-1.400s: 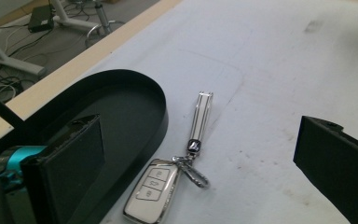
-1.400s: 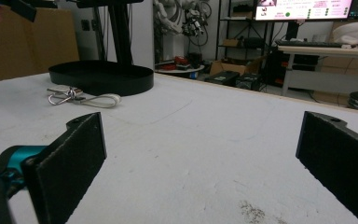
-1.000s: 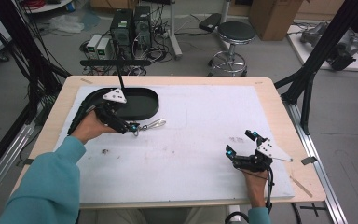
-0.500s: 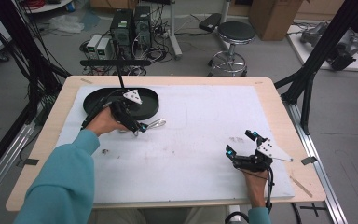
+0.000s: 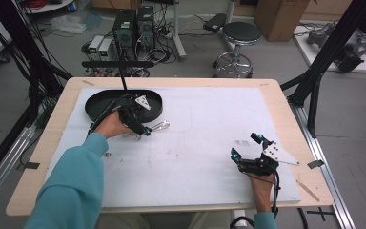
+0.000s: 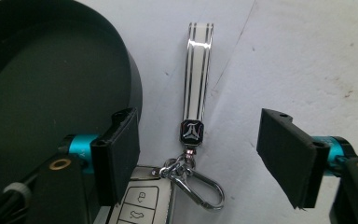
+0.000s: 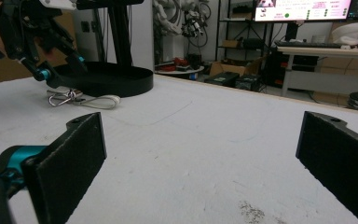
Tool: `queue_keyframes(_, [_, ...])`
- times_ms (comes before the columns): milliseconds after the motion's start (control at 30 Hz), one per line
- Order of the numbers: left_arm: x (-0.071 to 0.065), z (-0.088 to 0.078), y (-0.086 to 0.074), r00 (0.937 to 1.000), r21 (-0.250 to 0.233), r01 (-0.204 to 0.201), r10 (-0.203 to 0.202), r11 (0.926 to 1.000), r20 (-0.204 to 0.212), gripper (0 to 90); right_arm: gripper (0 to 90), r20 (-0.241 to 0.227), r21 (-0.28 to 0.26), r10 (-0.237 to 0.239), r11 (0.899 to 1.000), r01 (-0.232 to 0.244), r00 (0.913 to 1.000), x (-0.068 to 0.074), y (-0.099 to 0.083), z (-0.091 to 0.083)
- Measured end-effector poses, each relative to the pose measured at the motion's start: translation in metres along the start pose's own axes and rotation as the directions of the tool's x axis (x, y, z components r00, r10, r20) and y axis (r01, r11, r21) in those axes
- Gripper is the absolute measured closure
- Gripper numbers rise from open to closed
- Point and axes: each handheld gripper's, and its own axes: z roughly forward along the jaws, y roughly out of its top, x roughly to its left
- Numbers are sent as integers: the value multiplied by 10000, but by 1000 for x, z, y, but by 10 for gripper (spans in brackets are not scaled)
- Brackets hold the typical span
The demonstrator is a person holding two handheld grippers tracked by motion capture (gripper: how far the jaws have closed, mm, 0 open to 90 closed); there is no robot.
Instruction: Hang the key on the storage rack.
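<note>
Left hand-held gripper point(image 6: 198, 154) hangs wide open over the key ring point(image 6: 193, 140), nothing grabbed yet; right hand-held gripper point(image 7: 205, 163) open, empty.

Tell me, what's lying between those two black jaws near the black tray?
A car key's striped strap and carabiner, on white mat, seen in the left gripper view.

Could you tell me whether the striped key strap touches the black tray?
Apart. The left gripper view shows white table surface between the strap and the tray wall along the strap's whole length.
</note>
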Motion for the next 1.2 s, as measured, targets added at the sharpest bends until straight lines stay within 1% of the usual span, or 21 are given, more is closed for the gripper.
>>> queue_keyframes(67, [1, 2, 1, 10000, 157, -70, 70, 9999, -14, 317, 8, -8, -1, 15, 10000, -15, 10000, 0, 0, 0])
queue_keyframes(100, [1, 3, 2, 10000, 189, 10, -10, 9998, -7, 324, 8, -5, -10, 7, 10000, -7, 10000, 0, 0, 0])
queue_keyframes(167, [1, 5, 2, 10000, 311, -34, 32, 9995, 72, 360, 8, -5, -16, 24, 10000, -24, 10000, 0, 0, 0])
queue_keyframes(200, [1, 7, 3, 9999, 401, -106, 104, 9991, 54, 360, 8, -5, -16, 24, 10000, -24, 10000, 0, 0, 0])
queue_keyframes(233, [0, 9, 3, 10000, 432, 8, -9, 9991, 8, 356, 8, -3, -12, 9, 10000, -9, 10000, 0, 0, 0])
queue_keyframes(267, [0, 11, 3, 10000, 519, -24, 27, 9986, -49, 357, 8, -6, -10, 10, 10000, -10, 10000, 0, 0, 0])
queue_keyframes(300, [0, 14, 4, 10000, 724, -2, 8, 9974, -87, 361, 8, 5, 7, 42, 10000, -43, 10000, 0, 0, 0])
queue_keyframes(333, [0, 14, 4, 10000, 724, -2, 8, 9974, -87, 370, 8, 5, 7, 42, 10000, -43, 10000, 0, 0, 0])
queue_keyframes(367, [1, 14, 4, 9999, 842, 65, -57, 9964, -95, 370, 8, 4, 10, 52, 10000, -52, 10000, 0, 0, 0])
queue_keyframes(400, [1, 15, 4, 9999, 889, 75, -67, 9960, -95, 392, 8, -2, 4, 53, 10000, -53, 10000, 0, 0, 0])
queue_keyframes(467, [2, 16, 4, 9999, 1008, 64, -49, 9949, -147, 403, 8, -25, 1, 65, 10000, -65, 10000, 0, 0, -1])
queue_keyframes(600, [1, 18, 5, 9998, 1116, 95, -72, 9937, -206, 422, 8, -16, 7, 79, 10000, -79, 10000, 0, 0, -1])
queue_keyframes(733, [2, 21, 7, 9997, 1361, 35, -1, 9907, -256, 443, 8, -16, -2, 83, 10000, -83, 10000, 0, 0, -1])
queue_keyframes(833, [1, 23, 8, 9996, 1639, -68, 113, 9865, -268, 461, 8, -22, -15, 95, 10000, -95, 10000, 0, 0, -1])
queue_keyframes(867, [1, 24, 9, 9995, 1610, -21, 71, 9870, -305, 464, 8, 4, -83, 7, 10000, -7, 10000, 0, 0, -1])
queue_keyframes(967, [1, 26, 9, 9996, 1705, -47, 96, 9853, -279, 484, 8, 32, -64, 73, 10000, -73, 10000, 0, 0, -1])
queue_keyframes(1000, [1, 27, 10, 9997, 1683, 32, 8, 9857, -235, 490, 8, 32, -68, 72, 10000, -72, 10000, 0, 0, -1])
queue_keyframes(1033, [1, 28, 10, 9996, 1749, -32, 79, 9846, -262, 490, 8, 32, -68, 72, 10000, -72, 10000, 0, 0, -1])
queue_keyframes(1100, [2, 29, 10, 9996, 1768, 64, -15, 9842, -277, 495, 8, 16, -57, 100, 9999, -100, 9999, 0, 0, -1])
queue_keyframes(1133, [2, 29, 11, 9996, 1815, 21, 33, 9834, -295, 518, 8, 22, -59, 97, 9999, -97, 10000, -1, 0, -1])
queue_keyframes(1200, [2, 31, 11, 9995, 1834, 35, 24, 9830, -320, 526, 8, 8, -66, 92, 9999, -92, 10000, -1, 0, -1])
